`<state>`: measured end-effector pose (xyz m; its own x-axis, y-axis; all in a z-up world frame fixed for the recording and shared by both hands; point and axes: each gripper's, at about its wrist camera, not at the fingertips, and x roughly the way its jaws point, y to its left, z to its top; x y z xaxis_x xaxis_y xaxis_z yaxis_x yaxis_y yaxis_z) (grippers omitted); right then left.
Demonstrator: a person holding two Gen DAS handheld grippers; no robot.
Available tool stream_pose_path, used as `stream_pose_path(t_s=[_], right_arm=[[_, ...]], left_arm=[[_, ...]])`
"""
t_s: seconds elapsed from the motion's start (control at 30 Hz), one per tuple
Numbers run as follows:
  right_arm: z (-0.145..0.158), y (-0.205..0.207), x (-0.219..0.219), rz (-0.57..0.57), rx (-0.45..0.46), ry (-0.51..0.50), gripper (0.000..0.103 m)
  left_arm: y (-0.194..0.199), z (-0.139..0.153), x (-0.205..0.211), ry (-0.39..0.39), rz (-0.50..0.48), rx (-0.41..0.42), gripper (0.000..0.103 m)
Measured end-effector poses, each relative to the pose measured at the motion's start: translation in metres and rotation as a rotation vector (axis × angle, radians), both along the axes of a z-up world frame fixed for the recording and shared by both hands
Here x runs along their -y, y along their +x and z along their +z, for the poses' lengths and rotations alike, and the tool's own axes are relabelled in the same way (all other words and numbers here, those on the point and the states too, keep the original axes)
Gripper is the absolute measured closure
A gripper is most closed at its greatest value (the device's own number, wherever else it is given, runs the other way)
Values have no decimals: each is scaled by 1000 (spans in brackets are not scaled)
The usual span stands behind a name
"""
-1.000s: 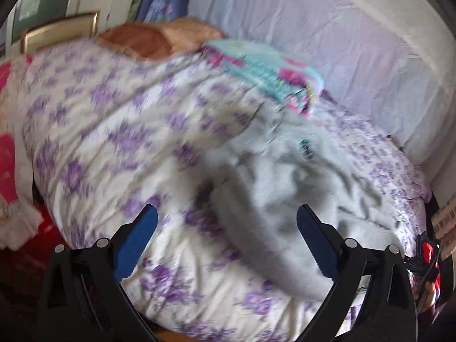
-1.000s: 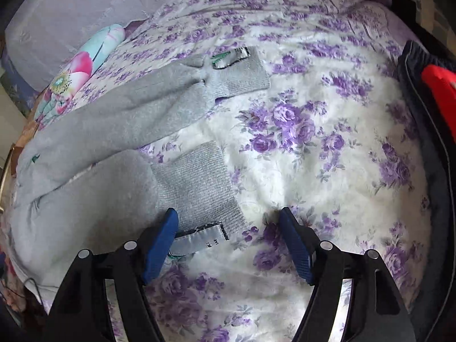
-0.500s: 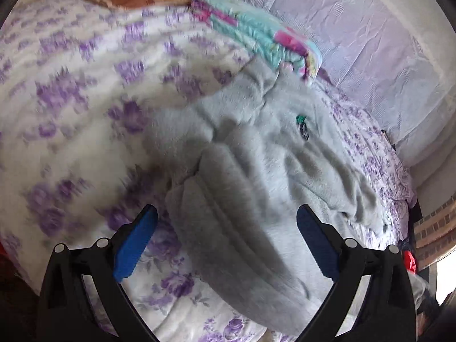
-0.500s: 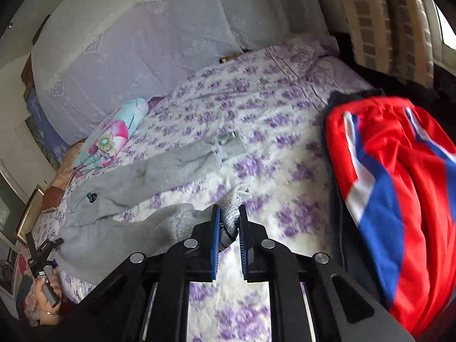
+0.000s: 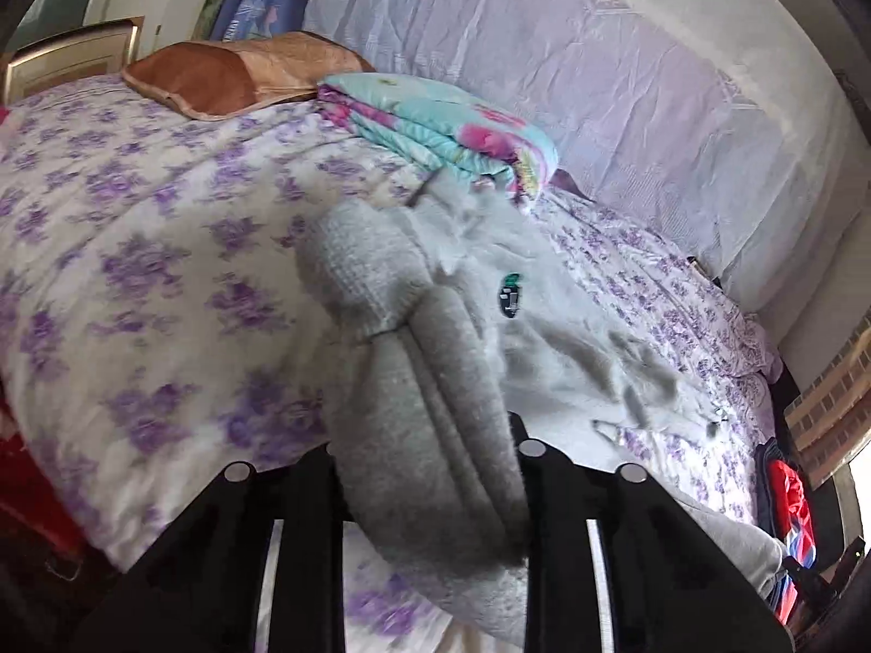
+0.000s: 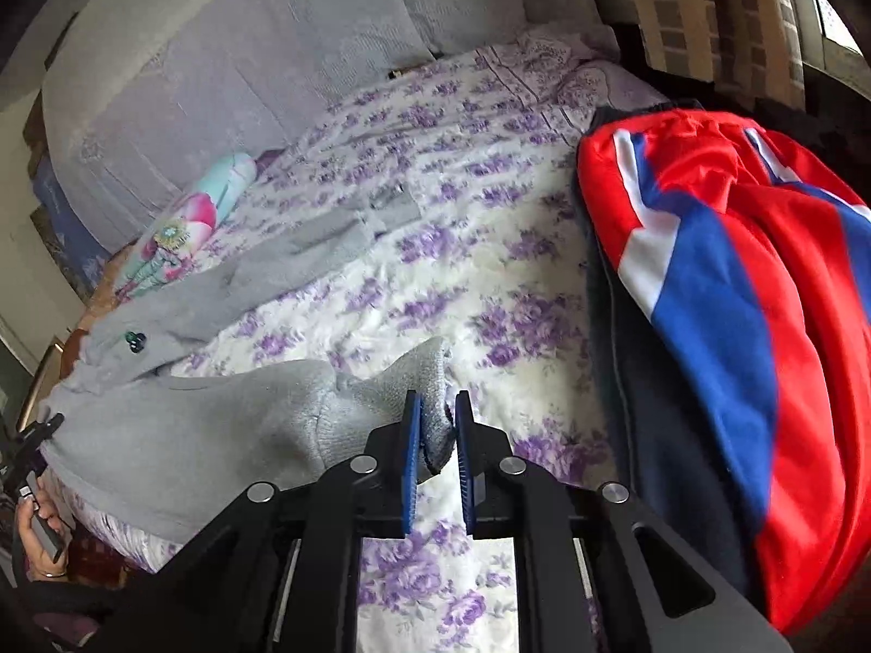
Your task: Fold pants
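Floral bed [image 6: 490,250] carries the grey pants [image 6: 179,424], unfolded: right claw [image 6: 435,435] pinches the near leg's cuff, left claw [image 5: 430,490] is clamped on the bunched waist, far leg lies flat, so probably first fold only starting, all folds left.

A home bedroom: a bed under a white quilt printed with purple flowers [image 6: 462,250], a folded turquoise-and-pink floral blanket [image 5: 446,125] and a brown satin pillow [image 5: 228,73] beyond the claw, pale lilac fabric lining the wall [image 5: 599,65], and a red, white and blue garment [image 6: 735,272] to its right.
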<state>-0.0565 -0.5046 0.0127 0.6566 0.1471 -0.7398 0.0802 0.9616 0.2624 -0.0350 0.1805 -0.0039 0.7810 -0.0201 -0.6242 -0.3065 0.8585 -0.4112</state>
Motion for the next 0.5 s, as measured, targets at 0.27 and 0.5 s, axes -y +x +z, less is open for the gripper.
stream_pose_path(t_s=[0.27,0.5], right_arm=[[-20,10,17,-93,-29,-89,51],[33,93,-17,14,124,-87,38]], left_arm=[[-11,-28,-29,61,41,-180,33],[-8,74,-31,252,89,-1,8]])
